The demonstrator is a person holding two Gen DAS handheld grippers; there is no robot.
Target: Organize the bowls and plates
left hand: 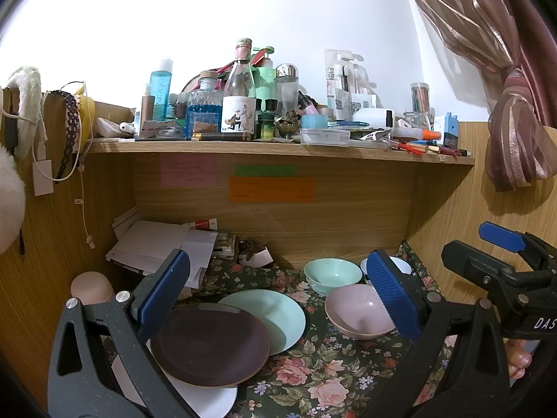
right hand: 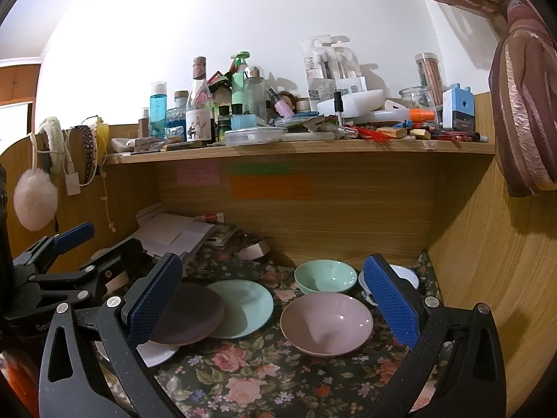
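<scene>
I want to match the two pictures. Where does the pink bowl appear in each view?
Left wrist view: the pink bowl is right of centre, low, partly behind the right blue pad of the left claw.
Right wrist view: the pink bowl is just right of centre, low, fully visible.
Shared landmark: the green bowl stands just behind it in both.

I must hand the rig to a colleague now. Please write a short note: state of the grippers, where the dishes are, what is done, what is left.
Left gripper: open, holds nothing.
Right gripper: open, holds nothing.
Plates, left side of the floral cloth: brown plate overlaps white plate and mint plate.
Bowls, right side: pink bowl in front, mint bowl behind, white bowl at far right.
Done: nothing stacked neatly.
Left: stack plates, nest bowls.
</scene>
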